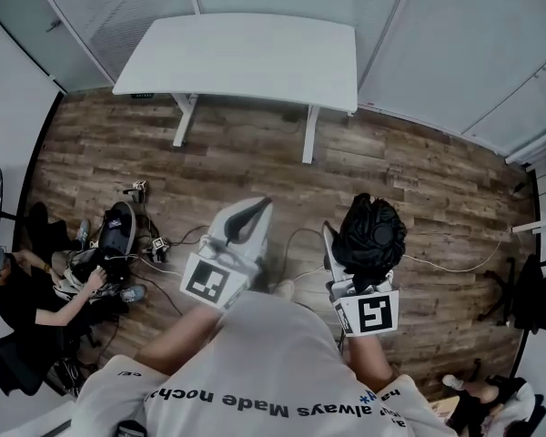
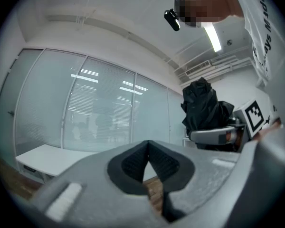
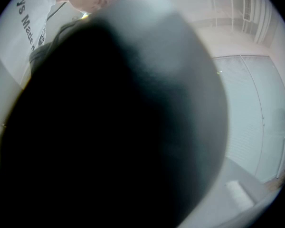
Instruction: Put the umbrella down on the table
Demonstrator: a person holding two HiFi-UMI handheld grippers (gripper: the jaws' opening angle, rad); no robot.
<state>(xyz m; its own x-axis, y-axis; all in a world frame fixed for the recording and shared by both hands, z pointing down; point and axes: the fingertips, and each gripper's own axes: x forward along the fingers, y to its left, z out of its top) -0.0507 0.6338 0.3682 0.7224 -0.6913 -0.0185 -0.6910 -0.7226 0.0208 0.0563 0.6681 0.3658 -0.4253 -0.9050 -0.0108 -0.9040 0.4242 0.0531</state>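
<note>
Right claw (image 1: pixel 357 267) grips the bundled umbrella (image 1: pixel 371 230), left claw (image 2: pixel 147 165) closed empty; releasing before reaching the far bench (image 1: pixel 255 62) would likely drop it onto the floor (image 1: pixel 419 162).

Both my forearms reach forward from the chest, with the grippers level and side by side. My left gripper (image 1: pixel 255 209) has its jaws brought together at the tips, with nothing between them. My right gripper (image 1: pixel 359 248) has its jaws clamped on a bundled black umbrella (image 1: pixel 375 221), which blocks most of its own camera view. Both marker cubes face up.
</note>
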